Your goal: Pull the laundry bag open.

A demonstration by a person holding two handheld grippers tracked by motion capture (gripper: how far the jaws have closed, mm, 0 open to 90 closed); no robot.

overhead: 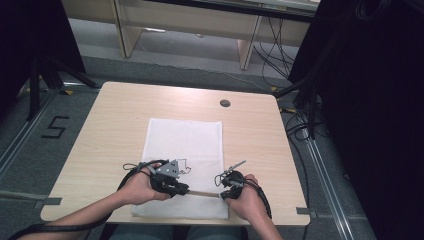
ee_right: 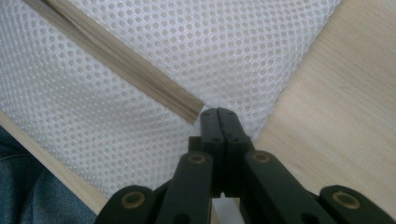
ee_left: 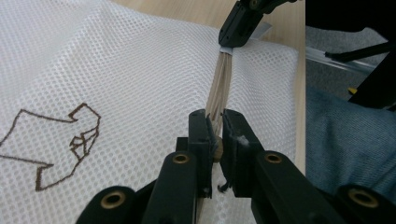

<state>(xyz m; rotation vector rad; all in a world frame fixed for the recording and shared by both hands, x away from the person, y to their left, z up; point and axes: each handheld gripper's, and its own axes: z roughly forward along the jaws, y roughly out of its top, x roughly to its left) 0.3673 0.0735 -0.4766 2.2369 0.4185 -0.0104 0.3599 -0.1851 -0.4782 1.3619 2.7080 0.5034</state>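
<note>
A flat white mesh bag [overhead: 185, 160] with tiny holes lies on the light wooden desk [overhead: 110, 125], near the edge where the person sits. A beige zipper [overhead: 204, 193] runs along the near end of the bag.

The left tool [overhead: 181, 189] sits at one end of the zipper. Its two black jaws are almost pressed together, and they pinch the small zipper pull [ee_left: 216, 150] between them. From the left tool's own camera the beige zipper [ee_left: 220, 88] runs straight away to the other tool [ee_left: 243, 23].

The right tool [overhead: 223, 194] is at the other end of the zipper. Its jaws are squeezed tight together and they pinch the white mesh [ee_right: 219, 109] just past the zipper's end [ee_right: 189, 108], close to the corner of the bag.

A thin brown line drawing [ee_left: 70, 140] is stitched on the bag beside the left tool. A small dark round cap [overhead: 225, 103] sits in the desk far from the hands.
</note>
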